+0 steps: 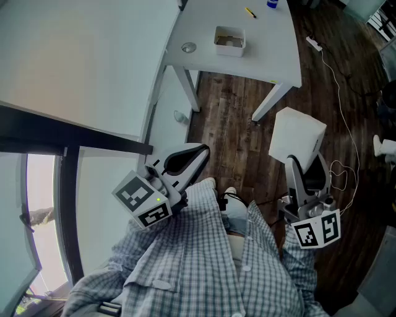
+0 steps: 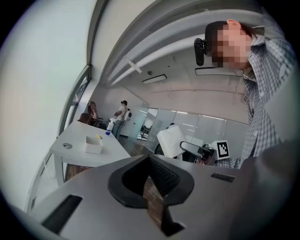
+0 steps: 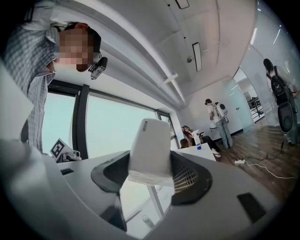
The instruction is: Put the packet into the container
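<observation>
A white packet (image 1: 297,137) sticks out in front of my right gripper (image 1: 302,168), which is shut on it at waist height over the wooden floor. In the right gripper view the packet (image 3: 150,149) sits upright between the dark pads (image 3: 187,180). My left gripper (image 1: 199,153) is held close to my body, jaws together, nothing in them. The left gripper view shows its pads (image 2: 164,176) meeting, with only a slit of floor below. The small white container (image 1: 229,41) stands on the white table (image 1: 204,62) well ahead of both grippers, and it also shows far off in the left gripper view (image 2: 93,144).
On the table lie a small round disc (image 1: 189,47), a yellow pen (image 1: 249,12) and a blue bottle (image 1: 272,4). A power strip (image 1: 314,43) with a white cable lies on the floor to the right. A window wall runs along the left. People (image 2: 123,114) stand far back.
</observation>
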